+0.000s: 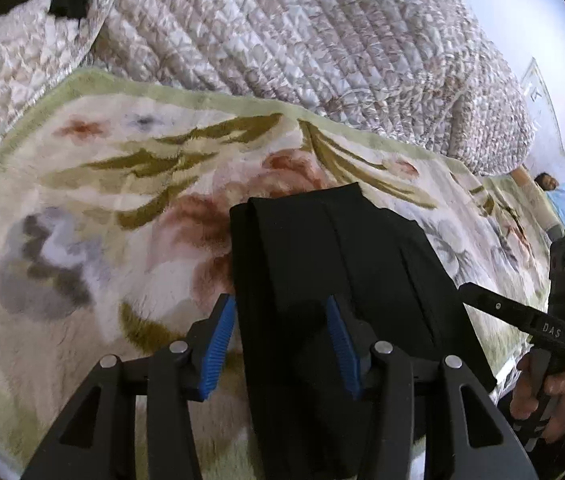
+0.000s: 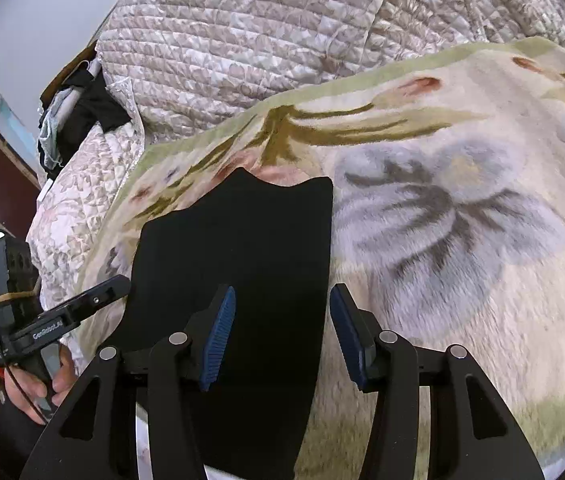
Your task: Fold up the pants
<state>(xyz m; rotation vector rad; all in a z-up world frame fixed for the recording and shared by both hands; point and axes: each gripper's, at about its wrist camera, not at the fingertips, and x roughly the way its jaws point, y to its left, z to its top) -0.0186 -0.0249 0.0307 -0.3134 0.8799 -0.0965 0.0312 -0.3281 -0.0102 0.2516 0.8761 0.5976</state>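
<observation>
The black pants lie folded on the floral blanket. Left gripper and right gripper hover spread above them, holding nothing. The fold looks finished; next probably a final smoothing.

Pants: plain black, centre of frame. Blanket under them: cream plush, pale green border, olive leaves, pink-red and grey flowers. Quilt, upper frame: white and beige-brown leaf print, stitched in rows. Gripper pads: ribbed blue on black arms. Wall, upper left: pale bluish white.
</observation>
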